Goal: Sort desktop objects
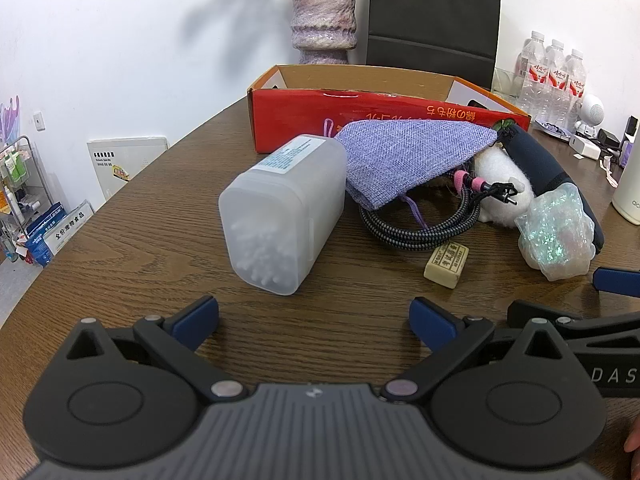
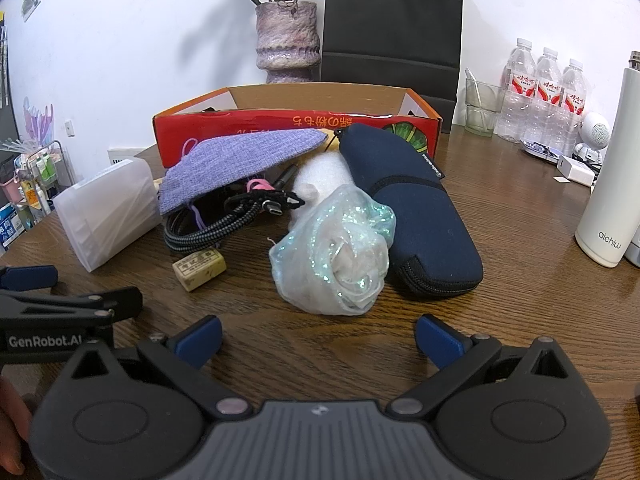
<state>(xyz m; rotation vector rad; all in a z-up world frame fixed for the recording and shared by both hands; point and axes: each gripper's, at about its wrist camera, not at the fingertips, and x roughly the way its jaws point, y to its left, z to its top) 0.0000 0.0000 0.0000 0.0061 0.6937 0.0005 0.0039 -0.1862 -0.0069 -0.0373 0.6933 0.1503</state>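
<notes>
Nothing looks sorted yet: your left claw (image 1: 314,318) and right claw (image 2: 318,338) both hover spread and empty over the tabletop (image 1: 160,208). The swab jar (image 1: 280,212), purple pouch (image 2: 236,164), cable (image 2: 212,224), eraser (image 2: 199,270), iridescent bag (image 2: 336,252) and navy case (image 2: 416,208) lie clustered before the red box (image 2: 296,124).

"GenRobot.AI" marks the left tool (image 2: 48,300); "aichiw" stands on the white bottle (image 2: 610,200).
</notes>
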